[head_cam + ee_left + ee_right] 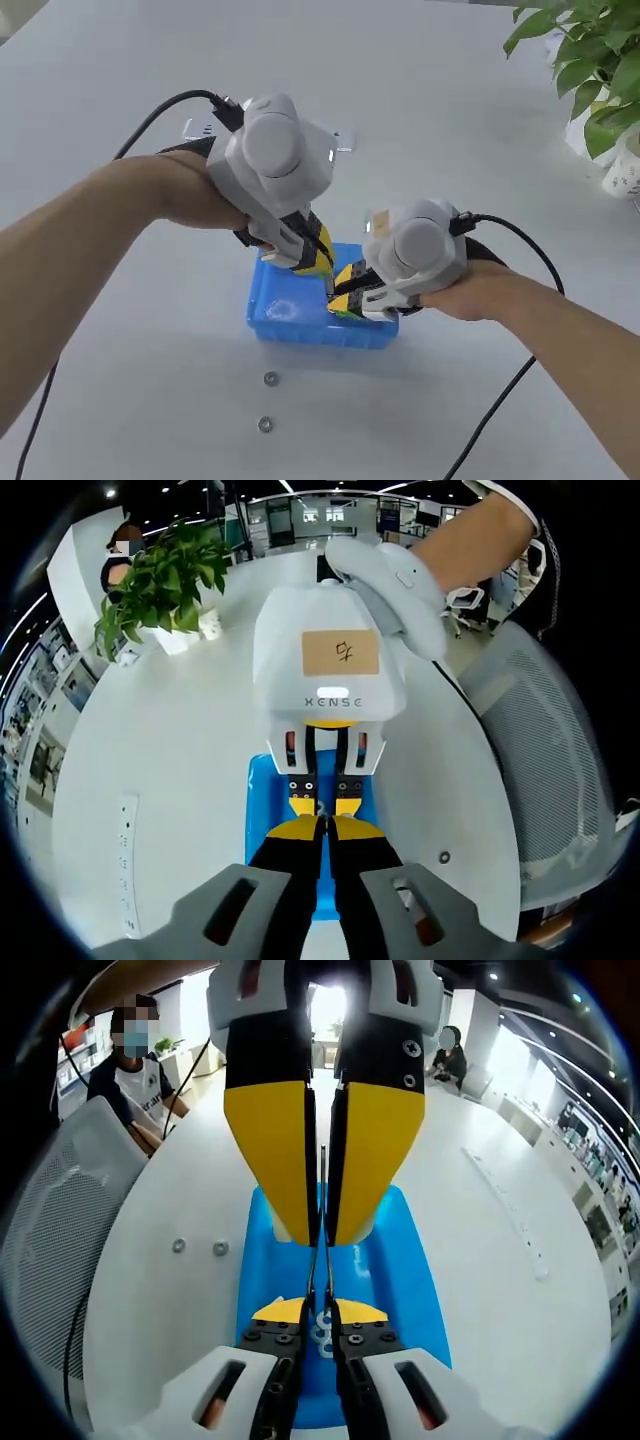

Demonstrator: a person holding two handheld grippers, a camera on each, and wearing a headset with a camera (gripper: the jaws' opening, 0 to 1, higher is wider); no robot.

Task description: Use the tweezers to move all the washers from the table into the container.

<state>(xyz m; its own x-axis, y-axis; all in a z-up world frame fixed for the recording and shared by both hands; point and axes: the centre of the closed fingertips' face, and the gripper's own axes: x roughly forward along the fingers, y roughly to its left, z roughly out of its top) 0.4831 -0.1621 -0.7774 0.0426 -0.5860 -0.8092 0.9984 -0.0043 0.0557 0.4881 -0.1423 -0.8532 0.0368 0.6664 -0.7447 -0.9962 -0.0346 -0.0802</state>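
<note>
tweezers (317, 1270), a thin steel pair seen edge-on in the right gripper view, pointing down into the blue plastic container (300, 332) at the middle of the white table (450, 120). left gripper (312, 264): jaws pressed together on the upper part of the tweezers. right gripper (346, 300): jaws set either side of the lower part with only a narrow gap between them; whether they press the blades cannot be told. both grippers hang over the container, the left at its far edge, the right toward its right side. container: low-walled and open-topped; on its floor below the tweezer tips lie small pale rings (322, 1335), probably washers already delivered, their number unclear. two washers (270, 378) rest on the table just near of the container, one nearer than the other and apart from it. handling, as a judgement: the washers are light, stiff, flat and smooth, and they lie flush on a hard top, so they are likely to slide or flip away from the tips. the better hold is across the rim, with one tip through the hole and one outside. the tweezers are slim and springy, and may twist between the jaws if squeezed off-centre.
</note>
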